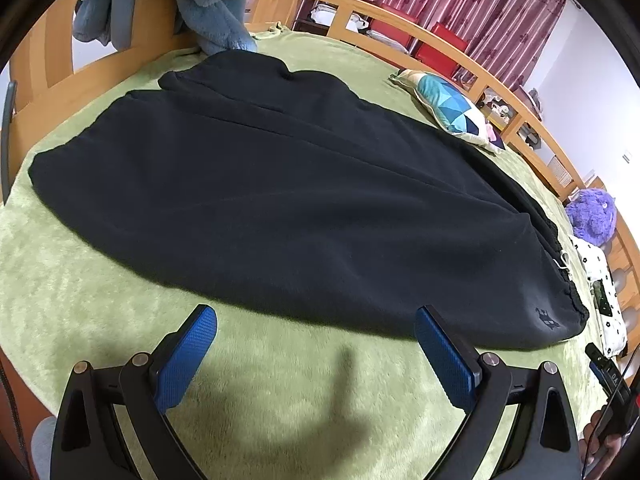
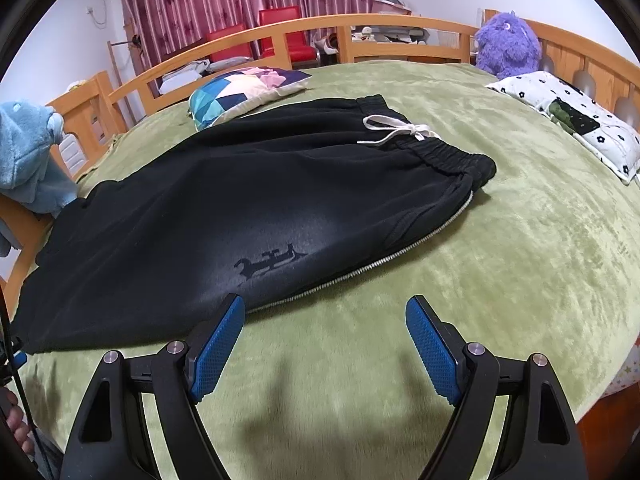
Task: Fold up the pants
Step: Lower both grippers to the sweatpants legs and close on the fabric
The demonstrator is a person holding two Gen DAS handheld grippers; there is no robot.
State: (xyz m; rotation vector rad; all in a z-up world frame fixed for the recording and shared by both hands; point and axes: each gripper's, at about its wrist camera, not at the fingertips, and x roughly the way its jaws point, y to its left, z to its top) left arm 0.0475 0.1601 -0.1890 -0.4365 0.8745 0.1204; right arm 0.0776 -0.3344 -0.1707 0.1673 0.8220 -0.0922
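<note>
Pants: black fleece sweatpants (image 1: pixel 280 200) lie flat on the green blanket (image 1: pixel 280 392) of the bed, already doubled lengthwise so one leg rests on the other; waistband (image 2: pixel 452 160) with its white drawstring (image 2: pixel 394 130) toward the right, leg cuffs toward the left.
Left gripper: left gripper (image 1: pixel 316 354) hovers just short of the near edge of the pants, blue fingers (image 1: pixel 184 360) spread wide, gripping nothing.
Right gripper: right gripper (image 2: pixel 325 346) sits at the hip end near the side zipper (image 2: pixel 360 270) and the small printed logo (image 2: pixel 268 262); its fingers (image 2: pixel 218 346) are also spread apart and empty, the left one just beside the fabric edge.
Step in hand: judging by the layout, the lengthwise fold is done and the crosswise fold has not begun.
Next move: each gripper likely needs to pinch both layers at one end and carry that end over to the other, keeping the edges in line.
Handling: thick, soft cloth; layers may slip apart if only the top one is caught.
Surroundings: patchwork pillow (image 2: pixel 240 92) just beyond the far edge of the pants, floral pillow (image 2: pixel 576 120) and purple plush toy (image 2: pixel 506 42) well apart on the right, blue plush toy (image 1: pixel 224 4) near the cuffs.
Obstacles: the blue plush toy seems to touch the cuff end and could snag a lift there.
</note>
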